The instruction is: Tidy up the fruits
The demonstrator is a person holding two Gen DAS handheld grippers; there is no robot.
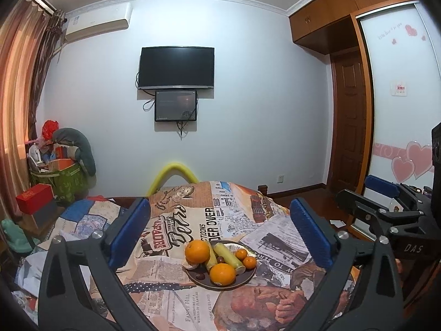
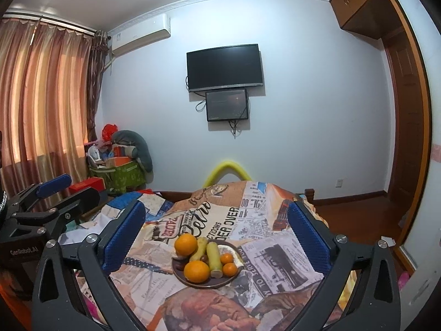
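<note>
a home bedroom: wall-mounted television [image 1: 176, 67], air conditioner [image 1: 97, 23], curtains [image 2: 41, 96] at left, wooden wardrobe [image 1: 344, 8] at right.

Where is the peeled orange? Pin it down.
In the left wrist view the peeled orange lies at the plate's left rim, tucked beneath the far big orange, beside a dark chestnut.

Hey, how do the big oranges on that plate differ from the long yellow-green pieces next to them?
The big oranges are round and deep orange; the long yellow-green pieces are stick-shaped and pale. One orange sits at the plate's near edge and one at its far left, while the pieces lie lengthwise across the middle. The pieces show a flat cut end; the oranges look whole. All rest on the same dark plate.
</note>
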